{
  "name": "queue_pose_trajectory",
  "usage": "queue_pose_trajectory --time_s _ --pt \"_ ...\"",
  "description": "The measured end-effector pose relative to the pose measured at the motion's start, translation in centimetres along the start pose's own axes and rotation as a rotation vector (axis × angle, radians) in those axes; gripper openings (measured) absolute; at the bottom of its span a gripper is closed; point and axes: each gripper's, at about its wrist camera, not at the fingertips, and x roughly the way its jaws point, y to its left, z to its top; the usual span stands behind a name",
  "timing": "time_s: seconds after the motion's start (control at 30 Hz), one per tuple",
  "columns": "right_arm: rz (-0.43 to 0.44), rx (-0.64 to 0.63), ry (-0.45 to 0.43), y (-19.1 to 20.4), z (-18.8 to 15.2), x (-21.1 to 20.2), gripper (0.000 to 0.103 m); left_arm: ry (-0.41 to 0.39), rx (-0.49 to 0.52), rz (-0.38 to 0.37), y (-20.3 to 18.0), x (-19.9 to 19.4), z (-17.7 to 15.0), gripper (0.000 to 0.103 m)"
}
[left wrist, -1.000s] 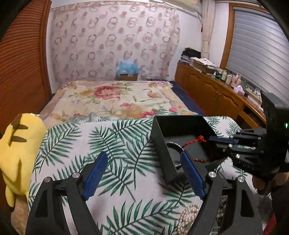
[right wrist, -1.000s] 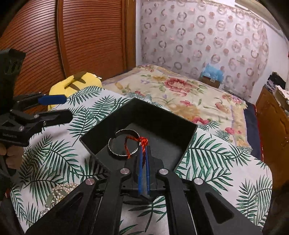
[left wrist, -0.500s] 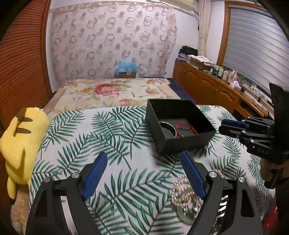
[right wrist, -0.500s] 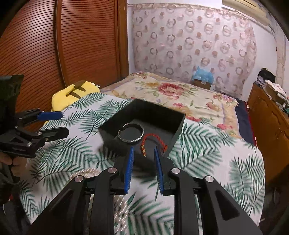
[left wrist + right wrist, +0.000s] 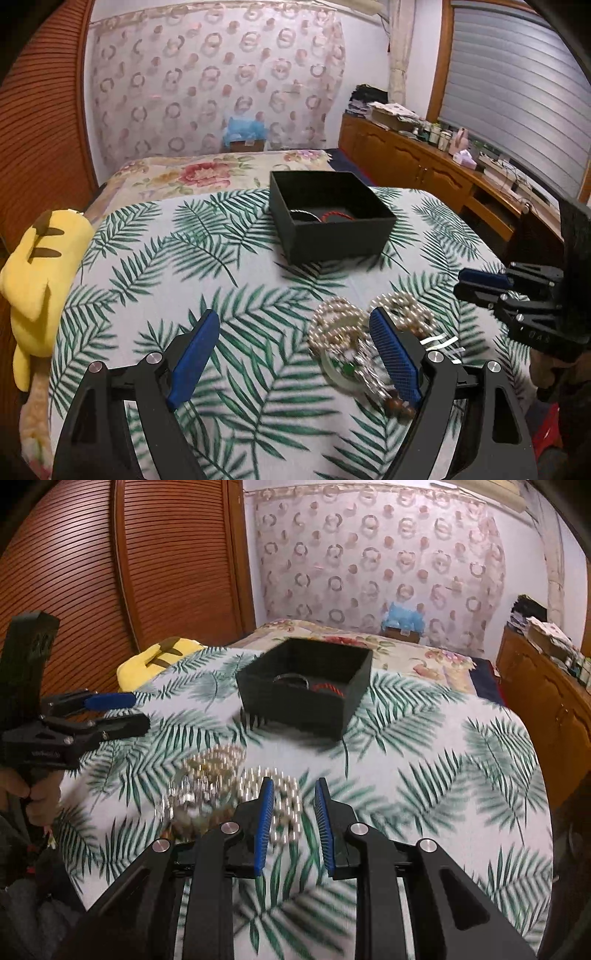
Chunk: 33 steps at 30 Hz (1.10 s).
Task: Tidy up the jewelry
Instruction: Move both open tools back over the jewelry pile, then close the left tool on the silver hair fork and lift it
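The black box [image 5: 332,225] sits open-topped on the palm-leaf cloth [image 5: 229,266], just above the middle of the left wrist view, with one corner turned toward the camera so that its sides run diagonally across the frame. Inside it lie a dark bangle [image 5: 291,679] and a red cord bracelet [image 5: 328,688], flat on the bottom, side by side; the box walls hide their near parts.

The remaining jewelry is a tangled heap of pearl strands [image 5: 343,332] with a pale green ring-shaped piece under it, low and right of centre in the left wrist view. The heap spreads roughly from left to right in the picture; blur hides how the strands are looped.

The left gripper [image 5: 295,347] fills the bottom of its view with its fingers [image 5: 194,354] spread wide and nothing between them but cloth; its right finger overlaps the heap in the picture, and contact cannot be judged. The right gripper [image 5: 293,823] stands at the bottom centre of its view, fingers apart by a narrow gap and empty, with pearls seen just beyond the tips.

Bare cloth lies between heap and box. The cloth's edge drops off at the right of the right wrist view. A yellow plush toy [image 5: 40,280] rests at the left edge.
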Motion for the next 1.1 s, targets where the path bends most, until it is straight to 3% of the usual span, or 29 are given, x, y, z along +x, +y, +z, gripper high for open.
queue_pose_trajectory --time_s 0.2,0.37,0.53,0.73,0.93,1.0,1.1 --pt "-0.064 -0.001 0.046 0.1 -3.3 -0.2 0.025 0.010 0.023 -0.039 -2.0 -0.7 -1.2 0.080" --pt "-0.050 0.041 0.046 -0.3 -4.9 -0.4 0.025 0.037 0.069 -0.060 -3.7 0.0 -1.6 0.080" --pt "-0.044 0.054 0.037 -0.8 -5.2 -0.7 0.026 0.076 0.078 -0.083 -5.0 1.1 -1.9 0.080" --pt "-0.063 0.064 0.020 -1.6 -5.6 -1.3 0.033 0.121 0.083 -0.116 -6.5 2.9 -2.0 0.080" --pt "-0.044 0.093 0.014 -2.2 -5.7 -1.4 0.033 0.141 0.105 -0.103 -7.7 3.9 -1.9 0.080" --pt "-0.048 0.079 0.015 -1.8 -5.7 -1.3 0.033 0.144 0.101 -0.101 -7.6 4.1 -1.8 0.088" --pt "-0.054 0.063 0.017 -1.5 -5.7 -1.2 0.033 0.147 0.097 -0.104 -7.5 4.2 -1.7 0.089"
